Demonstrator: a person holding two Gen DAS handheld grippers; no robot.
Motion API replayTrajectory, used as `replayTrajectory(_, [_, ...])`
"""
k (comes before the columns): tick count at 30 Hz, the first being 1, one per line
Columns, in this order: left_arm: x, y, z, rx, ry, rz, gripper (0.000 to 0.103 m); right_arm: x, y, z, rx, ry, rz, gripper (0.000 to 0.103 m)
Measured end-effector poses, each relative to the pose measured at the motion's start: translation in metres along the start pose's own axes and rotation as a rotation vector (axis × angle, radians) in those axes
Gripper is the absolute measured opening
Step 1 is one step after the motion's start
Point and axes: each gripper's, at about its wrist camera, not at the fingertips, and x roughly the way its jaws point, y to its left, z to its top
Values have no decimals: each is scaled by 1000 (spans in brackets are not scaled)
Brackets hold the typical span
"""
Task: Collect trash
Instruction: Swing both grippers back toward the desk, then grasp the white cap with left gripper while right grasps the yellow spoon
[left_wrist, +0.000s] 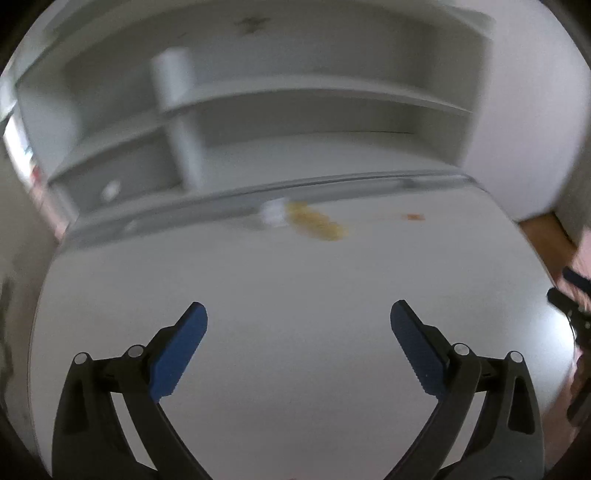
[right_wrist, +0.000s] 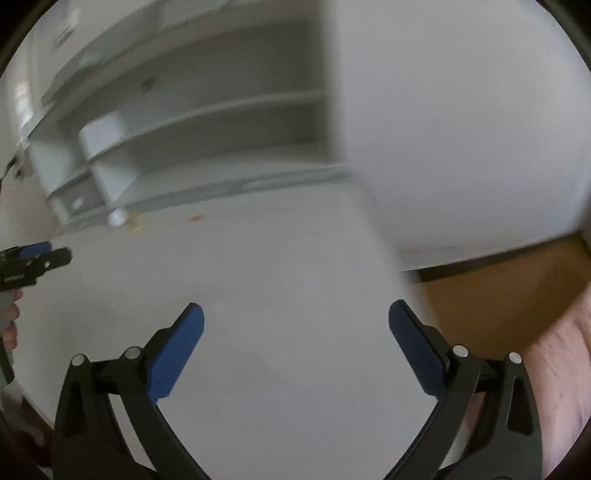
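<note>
Trash (left_wrist: 317, 223) lies blurred on the far table (left_wrist: 295, 280) edge

A: Lighting? Dim, flat, greyish in both views. Glare patch on white table (left_wrist: 554, 325) at right edge, left wrist cam.

B: Sharpness? Motion blur thruout; shelving (right_wrist: 207, 122) smeared, small bits on table unreadable. Fisheye bends edges, dark corners.

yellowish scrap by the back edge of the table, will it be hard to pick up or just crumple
The yellowish scrap looks flat and thin on the white table, so probably light and floppy. Lying low, it may slide under the fingers rather than lift. Blur hides its material.
</note>
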Motion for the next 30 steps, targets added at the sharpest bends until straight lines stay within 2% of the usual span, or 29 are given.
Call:
replayTrajectory(4, [6, 36, -1, -47, 27, 59, 96, 47, 61, 26, -125, 56, 133, 97])
replayTrajectory(8, [17, 56, 5, -52, 47, 72, 96, 88, 124, 55, -261, 126, 189, 97])
replayTrajectory(9, [29, 62, 12, -49, 49, 72, 96, 96, 135, 59, -279, 136, 195, 96])
replayTrajectory(11, [41, 64, 17, -35, 56, 60, 96, 111, 153, 68, -312, 157, 201, 92])
replayTrajectory(16, [67, 53, 33, 18, 78, 9, 96, 132, 176, 80, -347, 197, 214, 91])
replayTrajectory(20, [87, 45, 54, 64, 95, -25, 96, 145, 181, 89, -385, 225, 204, 85])
replayTrajectory(24, [111, 38, 75, 130, 101, -22, 95, 159, 187, 97, -415, 257, 208, 78])
replayTrajectory(25, [116, 38, 78, 137, 108, -27, 92, 162, 188, 99, -420, 267, 212, 76])
replayTrajectory(28, [131, 39, 86, 145, 145, -49, 72, 168, 192, 103, -449, 279, 204, 67])
replayTrajectory(30, [138, 40, 88, 144, 165, -87, 70, 169, 192, 106, -449, 285, 210, 63])
